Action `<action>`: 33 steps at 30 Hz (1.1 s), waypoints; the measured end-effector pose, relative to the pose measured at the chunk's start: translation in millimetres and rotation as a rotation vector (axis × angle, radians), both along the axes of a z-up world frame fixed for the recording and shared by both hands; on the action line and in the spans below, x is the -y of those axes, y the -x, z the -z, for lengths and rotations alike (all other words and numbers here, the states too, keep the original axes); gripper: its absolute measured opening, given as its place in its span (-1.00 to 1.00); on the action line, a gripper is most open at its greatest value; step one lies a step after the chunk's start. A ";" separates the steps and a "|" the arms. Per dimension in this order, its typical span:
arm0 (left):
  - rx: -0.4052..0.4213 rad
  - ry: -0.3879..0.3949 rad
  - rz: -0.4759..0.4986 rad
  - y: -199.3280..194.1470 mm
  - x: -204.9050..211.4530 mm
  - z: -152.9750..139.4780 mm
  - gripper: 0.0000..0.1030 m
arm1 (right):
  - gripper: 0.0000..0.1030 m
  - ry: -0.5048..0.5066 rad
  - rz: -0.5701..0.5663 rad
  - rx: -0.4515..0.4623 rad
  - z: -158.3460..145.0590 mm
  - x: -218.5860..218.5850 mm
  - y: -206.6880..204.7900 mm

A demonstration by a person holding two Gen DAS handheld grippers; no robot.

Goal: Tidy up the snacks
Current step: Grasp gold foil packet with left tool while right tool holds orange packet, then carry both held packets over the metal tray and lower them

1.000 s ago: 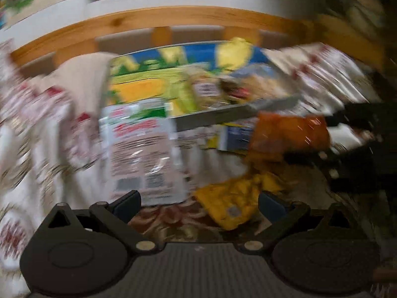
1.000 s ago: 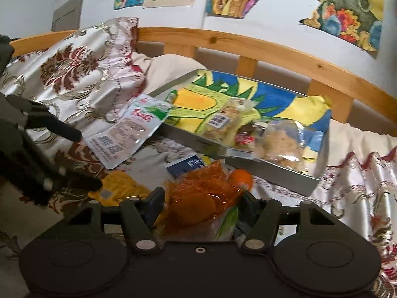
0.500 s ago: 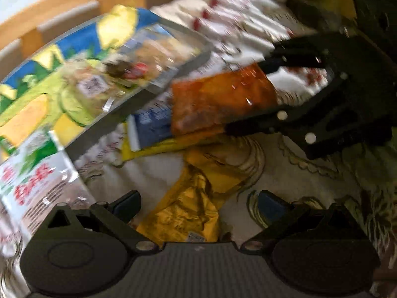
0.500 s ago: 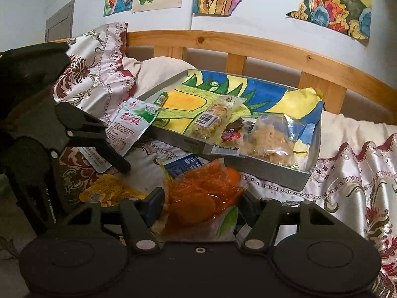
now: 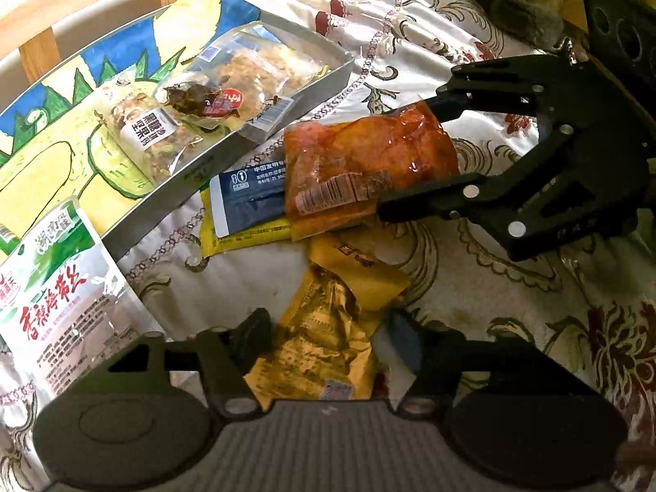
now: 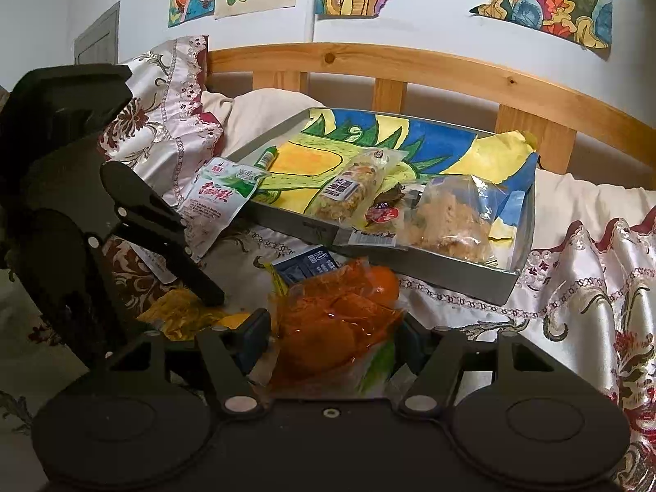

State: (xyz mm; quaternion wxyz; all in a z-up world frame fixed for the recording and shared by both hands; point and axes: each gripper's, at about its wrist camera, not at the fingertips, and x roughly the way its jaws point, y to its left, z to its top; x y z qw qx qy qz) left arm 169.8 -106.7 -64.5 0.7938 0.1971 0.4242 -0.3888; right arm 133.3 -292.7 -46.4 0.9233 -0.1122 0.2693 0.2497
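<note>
Inside grey tray: nut bar; floss bun; dark snack.

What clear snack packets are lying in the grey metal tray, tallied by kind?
Nut bar packet with white label: 1
Small dark snack packet with red label: 1
Pale flaky snack bag: 1
Total: 3

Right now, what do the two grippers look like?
Both are matte black plastic. The right gripper has straight fingers on slotted linkage arms with silver pivot pins. The left gripper has bluish pads, round black discs either side and a ribbed grey base. No cables or sleeves visible.
</note>
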 end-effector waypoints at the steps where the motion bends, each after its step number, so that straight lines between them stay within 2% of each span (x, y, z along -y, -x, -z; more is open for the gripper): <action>1: 0.001 -0.006 0.000 2.0 0.1 -0.9 0.16 | 0.30 0.001 0.000 0.001 -0.2 -0.1 0.2; 4: -0.007 -0.030 -0.019 8.0 1.5 -3.6 0.06 | 0.30 0.007 0.000 0.001 -1.5 -0.6 1.2; 10: -0.091 -0.025 -0.140 16.7 1.5 -7.6 0.02 | 0.30 0.038 -0.004 0.019 -4.8 -4.2 7.1; 12: -0.101 -0.027 -0.184 18.4 1.9 -6.5 0.03 | 0.30 0.045 -0.004 0.025 -5.5 -5.0 9.1; 16: -0.103 -0.029 -0.209 17.3 2.7 -2.8 0.06 | 0.29 0.068 -0.014 0.031 -3.4 -7.8 10.1; 21: -0.121 -0.005 -0.265 19.3 -1.2 -4.1 -0.02 | 0.25 0.104 -0.028 0.037 1.3 -13.6 12.6; 28: -0.154 0.034 -0.397 37.4 -20.8 -15.3 -0.07 | 0.20 0.174 -0.058 0.121 -7.3 -24.2 28.5; 33: -0.130 0.066 -0.454 52.2 -34.0 -23.3 -0.07 | 0.16 0.224 -0.086 0.171 -14.2 -34.3 43.1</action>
